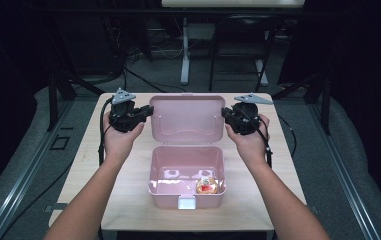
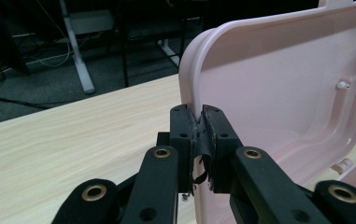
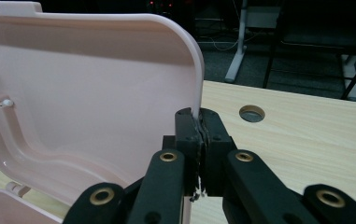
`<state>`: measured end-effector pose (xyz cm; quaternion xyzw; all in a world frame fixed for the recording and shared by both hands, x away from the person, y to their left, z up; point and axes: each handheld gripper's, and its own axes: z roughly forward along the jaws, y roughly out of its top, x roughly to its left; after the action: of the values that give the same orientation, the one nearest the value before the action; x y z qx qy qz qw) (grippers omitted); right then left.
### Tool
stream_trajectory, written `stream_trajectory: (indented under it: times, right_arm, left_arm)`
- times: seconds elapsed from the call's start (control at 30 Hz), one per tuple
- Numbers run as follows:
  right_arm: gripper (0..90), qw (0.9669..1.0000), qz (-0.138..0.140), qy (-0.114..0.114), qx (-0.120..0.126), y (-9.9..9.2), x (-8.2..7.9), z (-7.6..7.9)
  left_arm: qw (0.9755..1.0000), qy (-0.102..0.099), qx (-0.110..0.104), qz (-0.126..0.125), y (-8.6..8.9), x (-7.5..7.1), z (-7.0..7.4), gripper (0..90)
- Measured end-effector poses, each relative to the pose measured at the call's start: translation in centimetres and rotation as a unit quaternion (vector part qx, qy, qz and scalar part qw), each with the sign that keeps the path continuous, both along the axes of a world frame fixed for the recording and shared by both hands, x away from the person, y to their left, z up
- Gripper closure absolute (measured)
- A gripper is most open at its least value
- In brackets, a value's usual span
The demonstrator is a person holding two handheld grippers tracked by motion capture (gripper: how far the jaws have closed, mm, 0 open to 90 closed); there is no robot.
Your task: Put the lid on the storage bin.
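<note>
Left gripper point(image 2: 199, 122) fingers pinch the left edge of the pale pink plastic hinged lid point(image 1: 187, 119); right gripper point(image 3: 200, 122) fingers pinch its right edge. Lid stands upright behind the open pink plastic box point(image 1: 185, 172) on the light wooden bench point(image 1: 128, 165). Small round orange-and-red object point(image 1: 207, 186) lies in the box's front right corner.

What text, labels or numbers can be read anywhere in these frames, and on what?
None readable: the pink box, its lid and the table bear no print.
The small item in the box has red and yellow markings, too small to read.
</note>
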<state>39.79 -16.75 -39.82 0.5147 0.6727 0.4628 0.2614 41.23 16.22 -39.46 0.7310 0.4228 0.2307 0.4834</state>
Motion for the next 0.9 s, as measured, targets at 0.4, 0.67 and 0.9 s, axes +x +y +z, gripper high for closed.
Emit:
stream_trajectory:
  times: [0.4,0.67,0.9]
  right_arm:
    - [87.1,1.0,0.0,-0.005,-0.002,-0.2,-0.3,0.0]
    - [86.2,0.9999,0.003,-0.014,-0.005,-0.1,-0.9,0.1]
    - [84.9,0.9997,0.011,-0.02,-0.002,-0.2,-1.6,0.2]
  left_arm:
    - [1.0,-0.006,-0.004,-0.007,-0.1,-0.2,0.1,83.8]
    - [0.9999,-0.005,-0.002,-0.014,0.1,-0.6,0.3,83.7]
    - [0.9997,-0.007,0.003,-0.022,0.3,-1.2,0.6,83.5]
